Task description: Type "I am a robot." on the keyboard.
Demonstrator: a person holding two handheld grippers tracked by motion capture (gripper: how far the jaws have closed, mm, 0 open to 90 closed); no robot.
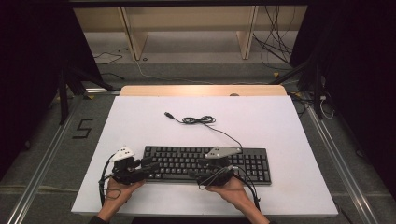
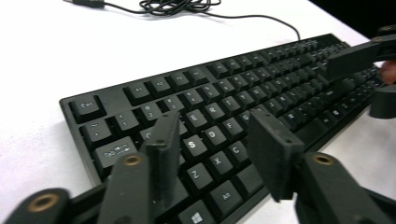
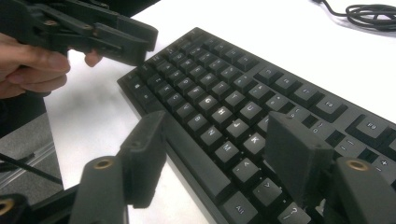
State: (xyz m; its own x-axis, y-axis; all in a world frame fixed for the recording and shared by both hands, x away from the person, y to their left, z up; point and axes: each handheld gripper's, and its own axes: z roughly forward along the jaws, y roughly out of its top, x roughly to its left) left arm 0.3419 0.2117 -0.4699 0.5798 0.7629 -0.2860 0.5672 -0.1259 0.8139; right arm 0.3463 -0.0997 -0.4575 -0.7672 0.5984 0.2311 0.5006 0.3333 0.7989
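Observation:
A black keyboard [image 1: 205, 163] lies flat near the front of the white table [image 1: 280, 121]. Its cable [image 1: 198, 120] runs back in a loose coil and ends in a USB plug [image 1: 168, 114]. My left gripper [image 1: 150, 168] reaches in over the keyboard's left end. In the left gripper view its jaws [image 2: 215, 123] stand apart above the letter keys [image 2: 212, 135], with nothing gripped. My right gripper [image 1: 196, 169] hovers over the keyboard's front edge near the middle. In the right gripper view it [image 3: 215, 122] is open above the keys [image 3: 233, 126] and space bar.
Bare white table [image 1: 154, 126] surrounds the keyboard, with a wooden strip [image 1: 201, 90] at its far edge. Loose cables [image 1: 275, 46] and wooden shelf legs [image 1: 133, 37] lie on the floor beyond. Metal rails [image 1: 44, 158] flank the table. The grippers stand close together over the keyboard's left half.

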